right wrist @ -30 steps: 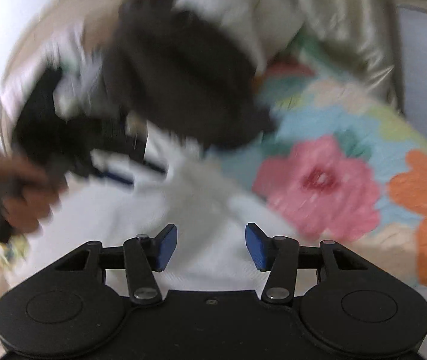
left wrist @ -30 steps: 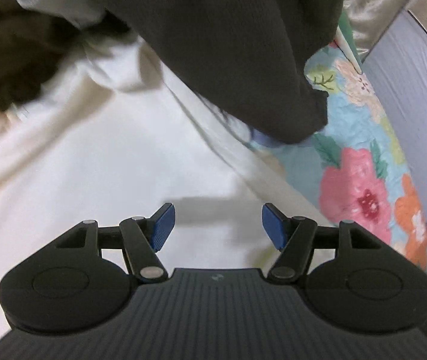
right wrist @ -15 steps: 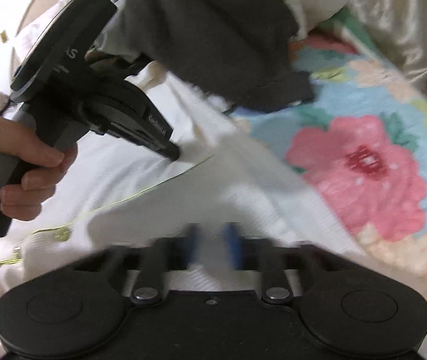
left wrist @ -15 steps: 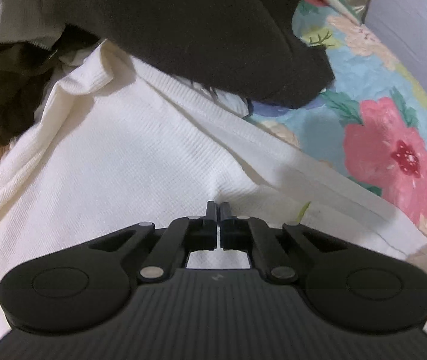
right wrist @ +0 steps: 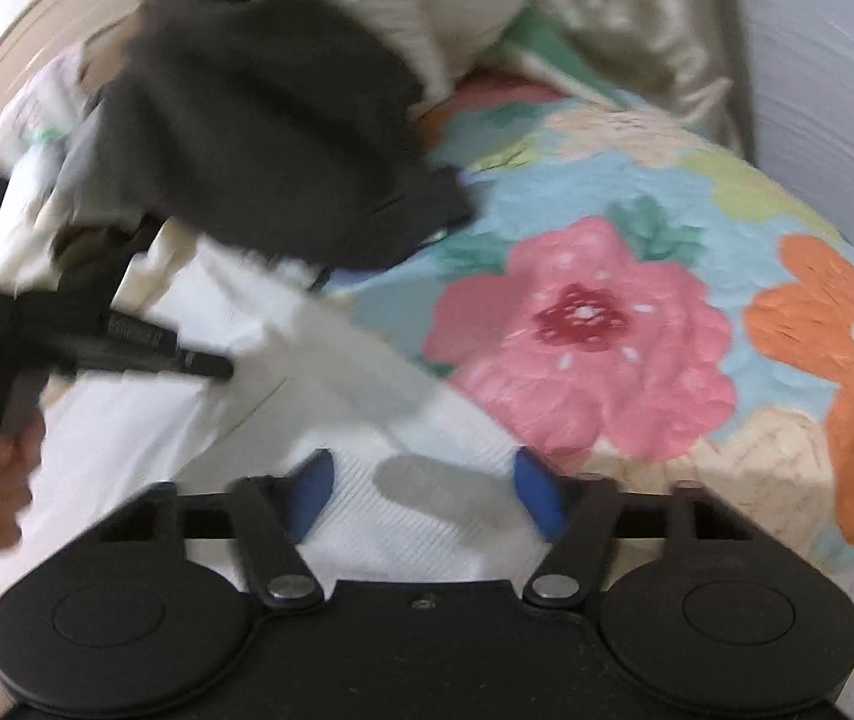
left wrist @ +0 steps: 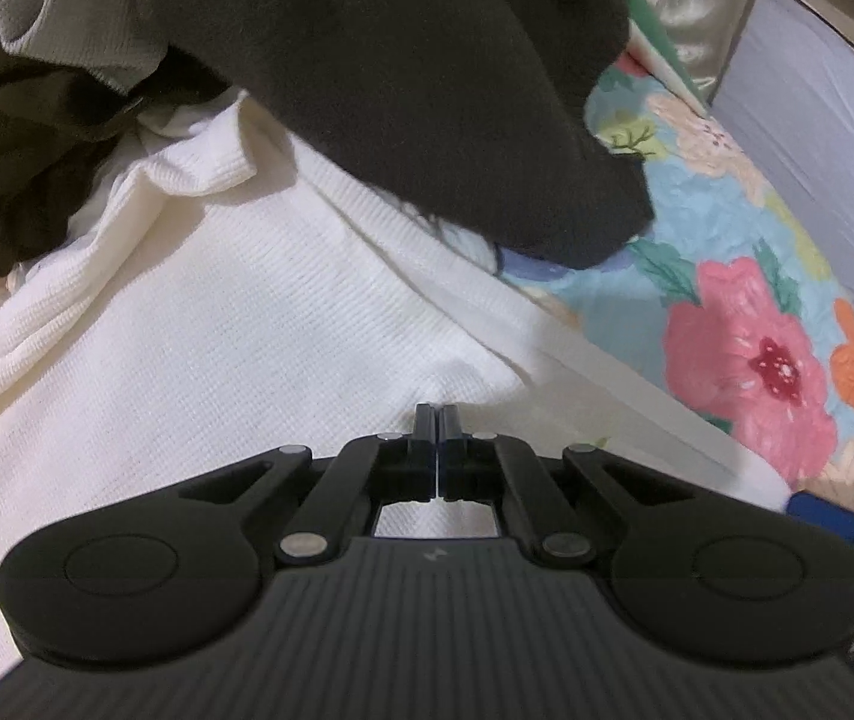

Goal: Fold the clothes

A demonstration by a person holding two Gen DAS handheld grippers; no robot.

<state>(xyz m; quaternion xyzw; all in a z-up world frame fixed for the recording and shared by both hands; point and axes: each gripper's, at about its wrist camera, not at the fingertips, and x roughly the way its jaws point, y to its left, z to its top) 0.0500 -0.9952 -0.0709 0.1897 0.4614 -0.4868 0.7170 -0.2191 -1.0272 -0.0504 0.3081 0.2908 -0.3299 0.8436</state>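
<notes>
A white ribbed garment [left wrist: 216,324] lies spread on the floral bedspread. My left gripper [left wrist: 437,420] is shut on a fold of this white garment near its hem. In the right wrist view the left gripper [right wrist: 210,366] pinches the cloth at the left. My right gripper [right wrist: 420,492] is open, its blue pads on either side of the white garment's [right wrist: 427,540] corner. A dark grey garment [left wrist: 402,72] lies over the white one's far end; it also shows in the right wrist view [right wrist: 258,120].
The floral bedspread [right wrist: 595,324] extends to the right. A grey wall or panel [left wrist: 817,120] stands at the far right. A heap of dark brown [left wrist: 6,156] and grey clothes [left wrist: 54,6] lies at the far left. Shiny beige fabric [right wrist: 625,18] lies at the back.
My left gripper closed on the white garment and holds it. My right gripper closed half a second ago and has opened wide again, shifted right to the garment's corner.
</notes>
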